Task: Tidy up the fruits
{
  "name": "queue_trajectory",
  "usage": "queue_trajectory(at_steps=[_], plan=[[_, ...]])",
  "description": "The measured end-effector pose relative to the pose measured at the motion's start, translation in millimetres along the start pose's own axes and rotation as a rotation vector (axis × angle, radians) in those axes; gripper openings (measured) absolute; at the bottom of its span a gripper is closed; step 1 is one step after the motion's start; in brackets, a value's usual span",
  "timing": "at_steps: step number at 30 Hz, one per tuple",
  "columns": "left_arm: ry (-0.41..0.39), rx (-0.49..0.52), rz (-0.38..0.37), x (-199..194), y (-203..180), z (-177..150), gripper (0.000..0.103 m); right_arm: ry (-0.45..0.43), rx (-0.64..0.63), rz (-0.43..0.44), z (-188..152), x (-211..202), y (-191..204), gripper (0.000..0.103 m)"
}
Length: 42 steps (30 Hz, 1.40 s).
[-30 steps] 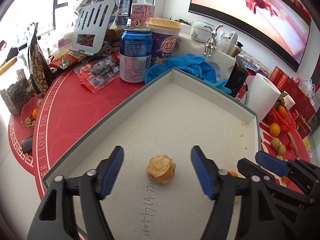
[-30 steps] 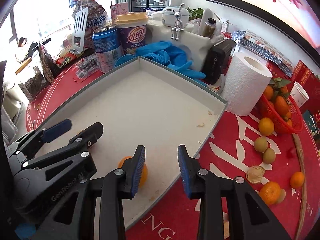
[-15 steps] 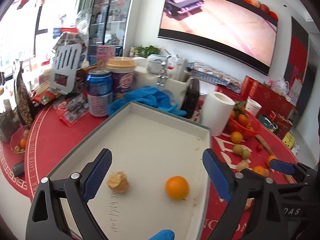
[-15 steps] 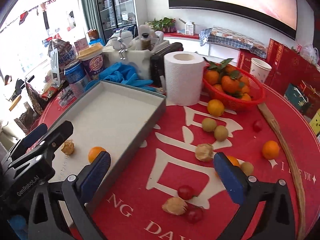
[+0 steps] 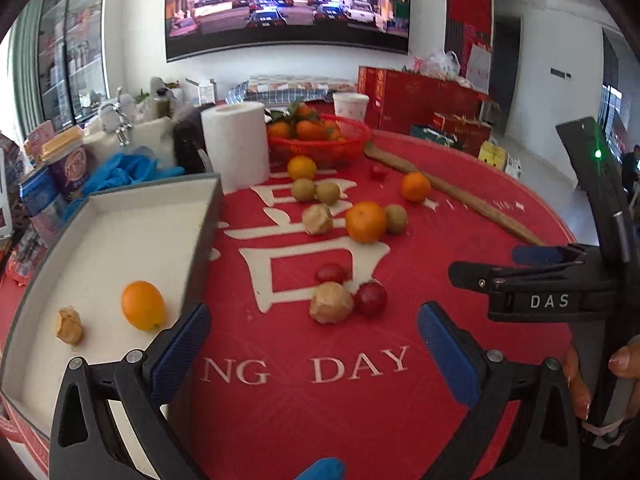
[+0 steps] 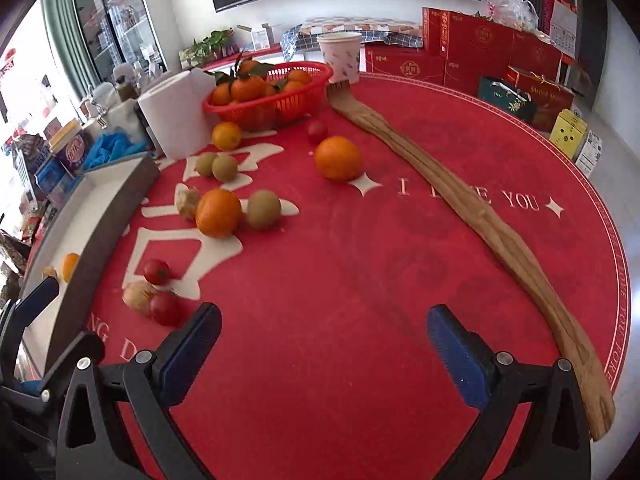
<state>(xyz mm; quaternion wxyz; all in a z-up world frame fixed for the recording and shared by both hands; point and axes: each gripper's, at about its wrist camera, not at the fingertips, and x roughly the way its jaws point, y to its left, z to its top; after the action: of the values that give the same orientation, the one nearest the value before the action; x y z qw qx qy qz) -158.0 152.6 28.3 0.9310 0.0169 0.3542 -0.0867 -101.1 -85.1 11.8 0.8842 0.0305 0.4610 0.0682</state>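
With both claws empty and hanging over the red table (image 6: 400, 240), this looks like the gap between drops, where the next fruit gets picked. The left claw (image 5: 312, 344) is opening (nothing between its blue pads) and the right claw (image 6: 324, 352) stands spread wide, also with nothing in it.

Nearest in the left view sits a husked fruit (image 5: 331, 303) touching a cherry tomato (image 5: 371, 298), with a second tomato (image 5: 331, 273) just behind them. To the left, the tray (image 5: 208, 216) already holds a small orange (image 5: 143, 305) and another husked fruit (image 5: 69, 325), so sorting has only just begun, I'd say.

Further out there's a mandarin (image 5: 366, 222) with a kiwi (image 5: 396, 219) pressed against it and a third husked fruit (image 5: 317, 219) just beside. Beyond that are two more kiwis (image 5: 314, 191), a few loose oranges, and the red basket (image 5: 320, 144) full of mandarins at the back.

Next move, my guess: drop a claw over the closest cluster. The husk and tomato touch, so the pads need to straddle one without nudging the other (tomatoes roll easily, and they squash, so a gentle squeeze).
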Motion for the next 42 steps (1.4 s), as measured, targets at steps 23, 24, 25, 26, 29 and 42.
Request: queue_trajectory(at_steps=[23, 24, 25, 26, 29, 42], plan=[[0.179, -0.018, 0.083, 29.0, -9.8, -13.7, 0.103, -0.001, -0.117, -0.058, -8.7, 14.5, 9.8, 0.103], [0.179, -0.018, 0.084, 29.0, -9.8, -13.7, 0.103, -0.002, -0.117, -0.058, -8.7, 14.4, 9.8, 0.103], [0.179, -0.018, 0.084, 29.0, -9.8, -13.7, 0.103, -0.001, -0.118, -0.058, -8.5, 14.5, 10.3, 0.103], [0.178, -0.018, 0.084, 28.9, -9.8, -13.8, 0.103, -0.001, -0.118, -0.058, -8.5, 14.6, 10.8, 0.103], [0.178, -0.018, 0.084, 28.9, -9.9, -13.8, 0.103, -0.001, -0.118, -0.058, -8.6, 14.6, 10.9, 0.103], [0.179, -0.018, 0.084, 28.9, -9.9, -13.7, 0.103, -0.002, -0.119, -0.058, -8.6, 14.2, 10.7, 0.103]])
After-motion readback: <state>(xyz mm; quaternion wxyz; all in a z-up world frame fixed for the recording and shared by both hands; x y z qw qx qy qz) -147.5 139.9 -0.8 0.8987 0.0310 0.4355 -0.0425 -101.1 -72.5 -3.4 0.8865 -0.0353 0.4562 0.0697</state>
